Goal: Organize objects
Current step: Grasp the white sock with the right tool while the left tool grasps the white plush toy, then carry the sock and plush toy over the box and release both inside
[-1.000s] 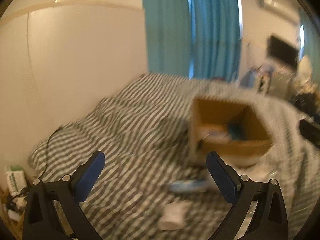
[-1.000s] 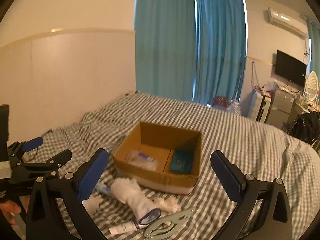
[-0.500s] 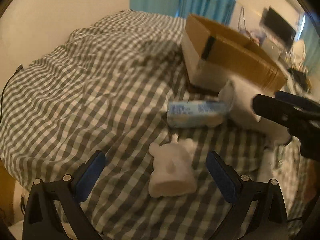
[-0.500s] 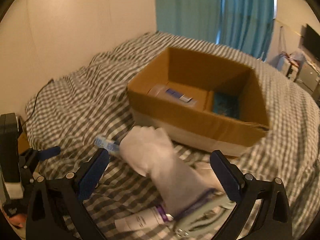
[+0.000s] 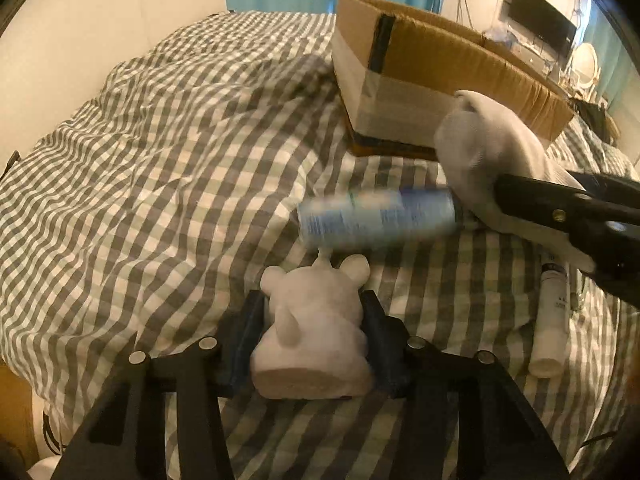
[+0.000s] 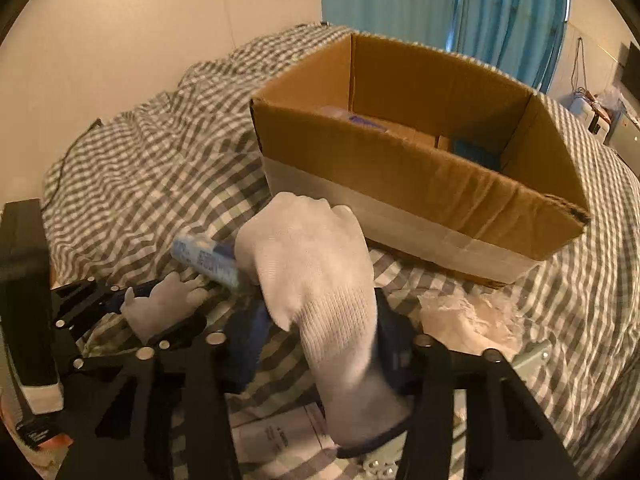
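My left hand-held gripper [image 5: 314, 328] is clamped on the figurine [image 5: 316, 332], right hand-held gripper [image 6: 316, 344] clamped on the sock [image 6: 320, 280]. Pickup step; next I lift both toward the box [image 6: 400, 168] at 12 o'clock.

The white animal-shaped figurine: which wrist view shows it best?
The left wrist view: the white animal-shaped figurine sits centred, close and whole between the left gripper fingers. The right wrist view shows it small at the left edge, partly hidden by that gripper.
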The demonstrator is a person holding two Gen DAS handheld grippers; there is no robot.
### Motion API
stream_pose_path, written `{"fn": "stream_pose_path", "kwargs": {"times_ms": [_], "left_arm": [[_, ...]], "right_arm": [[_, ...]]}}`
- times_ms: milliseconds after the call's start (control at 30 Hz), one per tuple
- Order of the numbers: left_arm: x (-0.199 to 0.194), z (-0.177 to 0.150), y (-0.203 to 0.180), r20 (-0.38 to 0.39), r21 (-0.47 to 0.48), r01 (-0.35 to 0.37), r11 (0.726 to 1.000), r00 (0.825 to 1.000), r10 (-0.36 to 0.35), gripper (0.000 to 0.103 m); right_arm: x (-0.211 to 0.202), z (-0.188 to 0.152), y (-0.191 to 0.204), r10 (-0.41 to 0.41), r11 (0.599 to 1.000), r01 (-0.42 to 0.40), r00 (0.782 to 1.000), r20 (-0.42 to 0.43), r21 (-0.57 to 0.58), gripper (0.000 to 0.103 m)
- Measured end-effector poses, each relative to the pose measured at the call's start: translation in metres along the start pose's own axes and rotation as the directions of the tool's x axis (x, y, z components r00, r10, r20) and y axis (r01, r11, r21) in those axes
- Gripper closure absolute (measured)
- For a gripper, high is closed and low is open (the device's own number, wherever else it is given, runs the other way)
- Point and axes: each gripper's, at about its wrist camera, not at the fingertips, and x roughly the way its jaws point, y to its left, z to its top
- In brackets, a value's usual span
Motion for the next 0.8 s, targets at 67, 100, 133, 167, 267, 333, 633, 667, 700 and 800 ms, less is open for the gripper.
{"fn": "stream_pose_path", "kwargs": {"times_ms": [67, 100, 133, 167, 267, 333, 633, 667, 700, 800], "left_arm": [[-0.003, 0.000, 0.002, 0.008, -0.010, 0.009, 1.000, 1.000, -0.009, 0.053], [-0.006, 0.000, 0.003, 0.011, -0.018, 0.013, 1.000, 1.000, -0.013, 0.053], [-0.011, -0.001, 0.003, 0.017, -0.031, 0.016, 0.999, 1.000, -0.015, 0.053], [-0.015, -0.002, 0.003, 0.022, -0.038, 0.017, 0.999, 1.000, -0.017, 0.053], [-0.029, -0.005, 0.003, 0.043, -0.066, 0.039, 0.997, 0.998, -0.036, 0.053], [-0.034, -0.005, 0.005, 0.050, -0.080, 0.039, 0.996, 0.998, -0.035, 0.053], [-0.076, -0.003, -0.012, 0.109, -0.076, 0.026, 0.997, 0.994, -0.018, 0.053], [-0.083, -0.001, -0.016, 0.126, -0.069, 0.027, 0.997, 0.992, -0.018, 0.053], [-0.088, 0.002, -0.019, 0.141, -0.065, 0.030, 0.997, 0.990, -0.021, 0.053], [-0.103, 0.009, -0.026, 0.179, -0.056, 0.042, 0.998, 0.983, -0.031, 0.053]], "right_arm": [[-0.010, -0.001, -0.001, 0.014, 1.000, -0.014, 1.000, 0.015, 0.017, 0.061], [-0.015, -0.001, -0.001, 0.022, 0.999, -0.022, 1.000, 0.022, 0.023, 0.062], [-0.023, -0.001, 0.000, 0.028, 0.999, -0.029, 0.999, 0.039, 0.026, 0.063], [-0.029, 0.000, 0.001, 0.031, 0.999, -0.032, 0.998, 0.052, 0.022, 0.063], [-0.051, -0.001, 0.004, 0.034, 0.999, -0.035, 0.995, 0.097, 0.009, 0.063], [-0.060, -0.001, 0.004, 0.037, 0.999, -0.038, 0.992, 0.119, 0.011, 0.063], [-0.098, 0.001, 0.005, 0.040, 0.998, -0.047, 0.977, 0.209, 0.030, 0.063], [-0.104, 0.000, 0.003, 0.041, 0.998, -0.049, 0.975, 0.219, 0.032, 0.063], [-0.110, -0.001, 0.002, 0.042, 0.998, -0.051, 0.972, 0.232, 0.033, 0.063], [-0.127, -0.008, 0.000, 0.038, 0.998, -0.049, 0.964, 0.262, 0.038, 0.063]]}}
